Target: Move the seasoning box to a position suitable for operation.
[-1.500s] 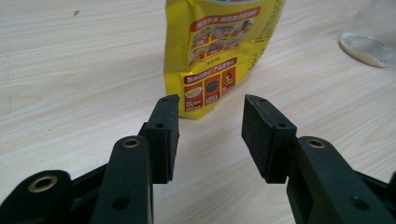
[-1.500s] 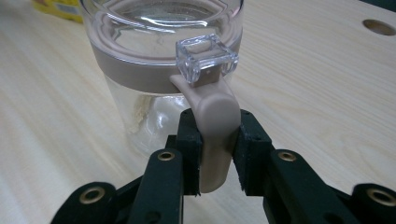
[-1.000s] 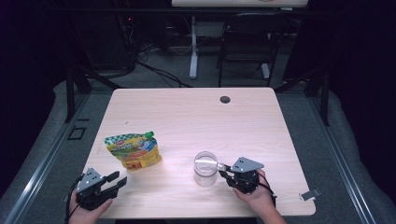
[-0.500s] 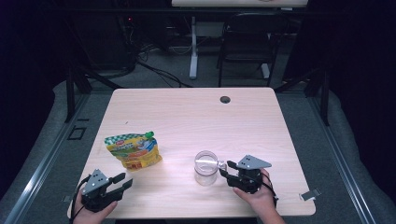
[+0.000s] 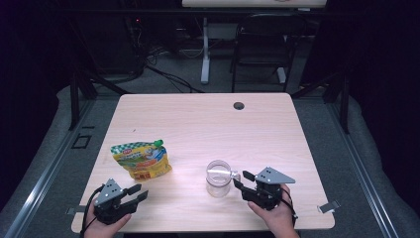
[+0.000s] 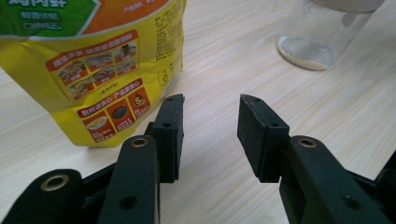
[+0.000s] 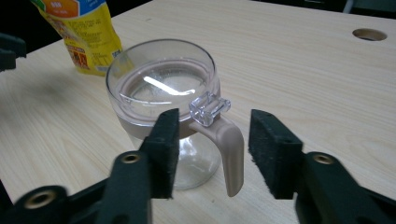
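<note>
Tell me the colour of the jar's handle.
The jar's handle is beige-tan, topped by a clear plastic tab; it shows best in the right gripper view.

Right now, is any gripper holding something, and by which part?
Nothing is held. The right gripper has its jaws open around the handle of the glass jar, pads not touching it. The left gripper is open beside the yellow pouch.

You are working under light falling from above onto the table (image 5: 198, 124), while the room behind it is sinking into near-black. In the high view the picture is looking soft and slightly grainy. A white streak of glare is sitting on the jar's lid (image 7: 161, 86), and soft shadows are lying close under things. In the left gripper view the jar (image 6: 322, 32) is going out of focus.
</note>
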### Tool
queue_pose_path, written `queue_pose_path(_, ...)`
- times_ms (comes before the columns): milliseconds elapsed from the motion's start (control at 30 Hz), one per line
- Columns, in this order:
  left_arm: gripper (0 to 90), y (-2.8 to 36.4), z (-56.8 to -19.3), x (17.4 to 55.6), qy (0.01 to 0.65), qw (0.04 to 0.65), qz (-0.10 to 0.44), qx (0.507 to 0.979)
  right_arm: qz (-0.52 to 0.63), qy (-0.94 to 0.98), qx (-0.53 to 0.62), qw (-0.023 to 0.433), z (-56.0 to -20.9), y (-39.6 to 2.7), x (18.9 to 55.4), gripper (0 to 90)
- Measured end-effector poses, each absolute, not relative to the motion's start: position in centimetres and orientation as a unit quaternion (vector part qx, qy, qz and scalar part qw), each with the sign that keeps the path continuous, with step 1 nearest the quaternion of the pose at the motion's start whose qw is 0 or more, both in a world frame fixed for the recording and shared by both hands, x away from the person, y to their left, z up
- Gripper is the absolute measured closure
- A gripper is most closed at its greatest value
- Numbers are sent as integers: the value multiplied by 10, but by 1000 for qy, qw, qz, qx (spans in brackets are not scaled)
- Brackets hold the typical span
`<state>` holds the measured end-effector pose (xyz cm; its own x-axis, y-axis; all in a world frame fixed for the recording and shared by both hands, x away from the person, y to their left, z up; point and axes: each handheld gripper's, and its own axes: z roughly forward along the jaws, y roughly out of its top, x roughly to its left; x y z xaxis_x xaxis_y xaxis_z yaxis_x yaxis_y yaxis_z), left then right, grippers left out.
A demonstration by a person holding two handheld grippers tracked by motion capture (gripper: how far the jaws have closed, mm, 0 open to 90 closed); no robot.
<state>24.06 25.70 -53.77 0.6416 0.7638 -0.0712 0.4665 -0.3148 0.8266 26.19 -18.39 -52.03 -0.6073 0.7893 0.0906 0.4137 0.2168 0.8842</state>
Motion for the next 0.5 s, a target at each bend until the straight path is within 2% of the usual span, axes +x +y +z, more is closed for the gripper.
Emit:
queue_pose_path(33, 609, 257, -538, 241, 388, 438, 170, 793, 483, 755, 398, 195, -520, -184, 262, 570)
queue_pose_path(67, 609, 257, -539, 240, 389, 440, 171, 791, 483, 751, 402, 204, -517, -183, 259, 627)
queue_pose_path(100, 609, 258, -539, 241, 386, 439, 171, 793, 482, 749, 404, 207, -516, -182, 258, 640)
queue_pose_path(333, 609, 258, -540, 240, 391, 434, 168, 794, 499, 723, 432, 205, -509, -176, 258, 686)
queue_pose_path(500, 608, 257, -540, 238, 390, 434, 171, 794, 477, 721, 455, 213, -508, -166, 265, 792)
